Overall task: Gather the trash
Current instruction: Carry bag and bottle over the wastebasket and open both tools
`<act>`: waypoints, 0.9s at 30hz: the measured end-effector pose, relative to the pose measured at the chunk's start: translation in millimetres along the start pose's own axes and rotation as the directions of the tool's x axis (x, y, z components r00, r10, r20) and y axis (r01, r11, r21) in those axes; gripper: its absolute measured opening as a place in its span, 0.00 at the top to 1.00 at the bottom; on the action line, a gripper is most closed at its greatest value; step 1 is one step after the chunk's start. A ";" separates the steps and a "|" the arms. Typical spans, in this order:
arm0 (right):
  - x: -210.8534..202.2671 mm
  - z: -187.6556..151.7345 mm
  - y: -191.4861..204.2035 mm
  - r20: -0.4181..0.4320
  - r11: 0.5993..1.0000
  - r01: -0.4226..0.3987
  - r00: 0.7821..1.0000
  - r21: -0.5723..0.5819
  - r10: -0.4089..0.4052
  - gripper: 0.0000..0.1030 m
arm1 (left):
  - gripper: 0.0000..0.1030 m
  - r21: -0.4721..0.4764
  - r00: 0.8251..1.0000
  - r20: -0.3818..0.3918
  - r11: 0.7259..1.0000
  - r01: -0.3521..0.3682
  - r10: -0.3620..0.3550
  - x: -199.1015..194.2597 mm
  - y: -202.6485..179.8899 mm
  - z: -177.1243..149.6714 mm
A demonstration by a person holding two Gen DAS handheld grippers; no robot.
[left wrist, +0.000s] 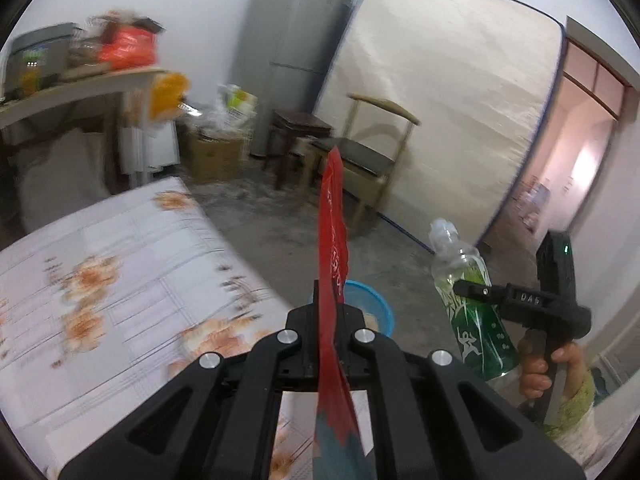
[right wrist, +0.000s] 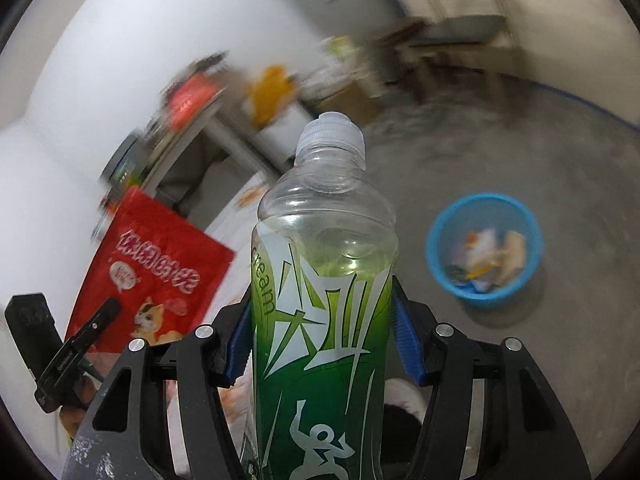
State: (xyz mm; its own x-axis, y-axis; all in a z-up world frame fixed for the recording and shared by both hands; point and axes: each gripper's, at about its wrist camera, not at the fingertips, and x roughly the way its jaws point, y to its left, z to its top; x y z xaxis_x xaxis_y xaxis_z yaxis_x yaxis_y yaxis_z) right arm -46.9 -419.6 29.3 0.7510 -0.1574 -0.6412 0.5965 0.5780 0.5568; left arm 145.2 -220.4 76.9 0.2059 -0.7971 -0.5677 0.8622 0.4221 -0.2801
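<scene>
My left gripper (left wrist: 329, 322) is shut on a red snack packet (left wrist: 333, 248), which stands edge-on in the left wrist view. The right wrist view shows the packet's (right wrist: 156, 276) printed face at the left, pinched by the left gripper (right wrist: 108, 308). My right gripper (right wrist: 324, 336) is shut on a green-labelled plastic bottle (right wrist: 324, 280) with a clear cap, and its blue pads (right wrist: 408, 340) press on both sides. The bottle (left wrist: 476, 320) and right gripper (left wrist: 468, 292) appear at the right of the left wrist view, above a hand (left wrist: 536, 372). A blue bin (right wrist: 484, 248) holding some scraps stands on the floor ahead.
A table with a floral cloth (left wrist: 120, 280) lies at the left, and the blue bin (left wrist: 374, 308) sits just past its corner. A wooden chair (left wrist: 360, 160), a leaning mattress (left wrist: 440, 100), a grey fridge (left wrist: 296, 48) and a cardboard box (left wrist: 214, 156) line the far wall.
</scene>
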 end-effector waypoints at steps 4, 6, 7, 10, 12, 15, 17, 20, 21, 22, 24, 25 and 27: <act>-12.5 -2.4 -63.1 0.023 0.987 0.062 0.998 0.151 -0.066 0.45 | 1.00 -0.006 0.990 -0.105 0.996 0.092 -0.093 70.5 -23.8 23.7; -10.5 -5.6 -85.5 0.012 0.976 0.072 0.997 0.206 -0.076 0.45 | 1.00 -0.009 0.980 -0.168 0.994 0.108 -0.108 110.4 -35.8 30.0; -7.6 -8.0 -98.5 0.001 0.968 0.076 0.997 0.238 -0.079 0.45 | 1.00 -0.015 0.974 -0.194 0.993 0.118 -0.119 125.3 -40.6 31.5; 5.6 -14.8 -123.3 -0.031 0.949 0.087 0.996 0.302 -0.082 0.45 | 1.00 -0.030 0.951 -0.284 0.992 0.120 -0.124 181.6 -55.2 31.7; 22.0 -17.4 -141.4 -0.061 0.934 0.093 0.995 0.345 -0.076 0.45 | 1.00 -0.014 0.941 -0.321 0.994 0.107 -0.106 214.6 -63.7 31.9; 43.2 -16.0 -158.4 -0.105 0.915 0.114 0.991 0.387 -0.079 0.45 | 1.00 0.002 0.925 -0.373 0.996 0.084 -0.078 267.3 -74.1 32.0; 56.7 -16.6 -167.6 -0.126 0.903 0.119 0.989 0.413 -0.072 0.45 | 1.00 -0.023 0.910 -0.407 0.997 0.074 -0.077 303.8 -75.3 32.5; 67.7 -12.3 -173.7 -0.146 0.896 0.127 0.987 0.425 -0.070 0.45 | 1.00 -0.006 0.909 -0.416 1.000 0.024 -0.024 349.2 -75.0 36.9; 71.5 -11.1 -175.2 -0.154 0.895 0.130 0.986 0.426 -0.070 0.45 | 1.00 0.023 0.911 -0.411 1.000 0.001 0.009 364.8 -77.3 37.7; 72.7 -11.4 -176.6 -0.159 0.895 0.134 0.985 0.426 -0.071 0.45 | 1.00 0.042 0.913 -0.408 0.999 -0.014 0.029 375.4 -77.0 37.2; 74.1 -10.7 -181.1 -0.171 0.892 0.146 0.982 0.427 -0.079 0.45 | 1.00 0.079 0.913 -0.401 0.996 -0.047 0.075 396.8 -78.0 36.5; 73.0 -11.1 -183.5 -0.176 0.891 0.150 0.981 0.429 -0.081 0.45 | 1.00 0.102 0.913 -0.397 0.993 -0.058 0.094 407.9 -80.2 34.5; 71.0 -15.9 -187.8 -0.188 0.884 0.163 0.978 0.438 -0.087 0.45 | 1.00 0.164 0.914 -0.376 0.982 -0.094 0.150 429.0 -85.0 28.3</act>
State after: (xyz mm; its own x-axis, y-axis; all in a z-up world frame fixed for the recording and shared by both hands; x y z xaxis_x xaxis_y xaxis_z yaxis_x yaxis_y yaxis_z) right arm -110.2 -526.6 -129.2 0.6298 -0.0540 -0.7749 0.7735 0.1352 0.6193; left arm 173.3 -610.4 -120.9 0.1439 -0.5029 -0.8523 0.9031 0.4189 -0.0946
